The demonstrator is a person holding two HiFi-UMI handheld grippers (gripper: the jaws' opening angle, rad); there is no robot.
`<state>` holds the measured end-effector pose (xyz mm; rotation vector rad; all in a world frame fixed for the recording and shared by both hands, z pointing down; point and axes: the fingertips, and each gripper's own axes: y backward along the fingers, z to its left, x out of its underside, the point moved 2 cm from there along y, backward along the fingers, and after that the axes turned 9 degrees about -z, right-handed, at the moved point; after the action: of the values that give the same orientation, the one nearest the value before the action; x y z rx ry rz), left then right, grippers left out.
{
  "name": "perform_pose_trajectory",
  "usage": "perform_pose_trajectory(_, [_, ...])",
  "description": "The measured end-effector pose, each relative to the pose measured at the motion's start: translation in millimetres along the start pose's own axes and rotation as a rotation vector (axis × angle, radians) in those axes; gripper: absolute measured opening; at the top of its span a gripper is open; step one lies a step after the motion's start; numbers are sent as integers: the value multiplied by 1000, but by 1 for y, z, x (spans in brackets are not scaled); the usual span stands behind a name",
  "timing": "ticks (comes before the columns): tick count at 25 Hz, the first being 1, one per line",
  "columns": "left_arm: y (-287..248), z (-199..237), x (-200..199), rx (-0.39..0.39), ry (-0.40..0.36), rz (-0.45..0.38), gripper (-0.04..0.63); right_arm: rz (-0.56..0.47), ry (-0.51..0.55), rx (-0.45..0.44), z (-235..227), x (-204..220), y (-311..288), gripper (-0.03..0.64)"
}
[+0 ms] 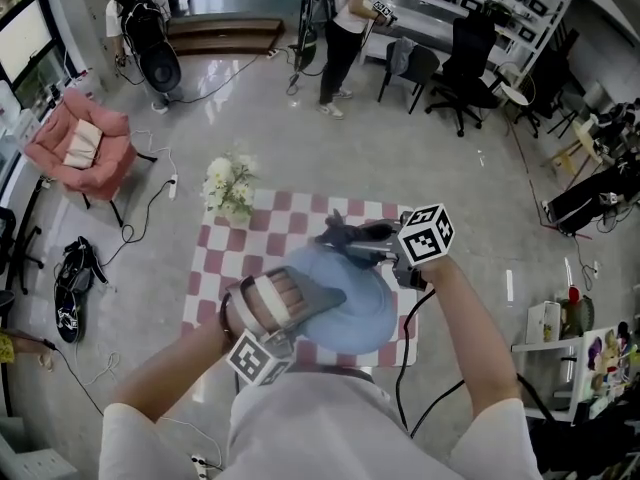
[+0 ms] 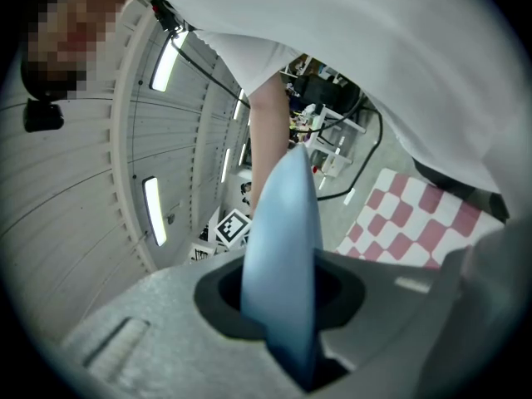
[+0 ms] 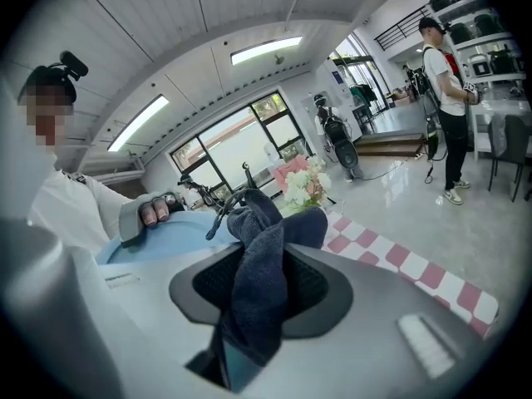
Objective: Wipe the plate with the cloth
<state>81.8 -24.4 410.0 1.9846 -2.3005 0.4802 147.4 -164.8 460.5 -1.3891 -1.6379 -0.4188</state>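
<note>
Closest to you, below your white shirt [image 1: 320, 418], your left gripper [image 1: 295, 306] has its jaws closed on the near left edge of the pale blue plate [image 1: 355, 303]. In the left gripper view the plate [image 2: 283, 239] stands edge-on between those jaws [image 2: 287, 327], clamped tight.

Across the plate, your right gripper [image 1: 378, 250] is pinched shut on the dark cloth [image 1: 345, 233]. The right gripper view shows the cloth [image 3: 258, 281] bunched between the jaws [image 3: 249, 306] and spilling out past them. The plate [image 3: 158, 241] lies just beyond it. From your head view the cloth sits at the plate's far rim, though you cannot tell there how firmly it presses.

Beneath both grippers is the table with the red-and-white checked cover [image 1: 212, 268], and the plate is held over its middle. A bunch of white flowers [image 1: 228, 188] sits at the table's far left corner.

Farther off on the floor, a pink armchair [image 1: 80, 140] stands to your left. A person [image 1: 345, 23] stands at the far side, near black office chairs [image 1: 462, 58].
</note>
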Motion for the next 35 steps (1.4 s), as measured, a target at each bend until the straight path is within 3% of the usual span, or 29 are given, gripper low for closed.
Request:
perform_pose_trajectory(15, [-10,-14,-9,50,-41,-44,75,91,87,-114,38,-16,-41,132])
perform_pose_trajectory(29, [-5,-28,-9,98,-51,-74,75,143,148,-313,99,-30,-77,132])
perform_pose_trajectory(35, [4,-34,-6,99,-86,-72,75,143,93,-274,86,-32,-98,132])
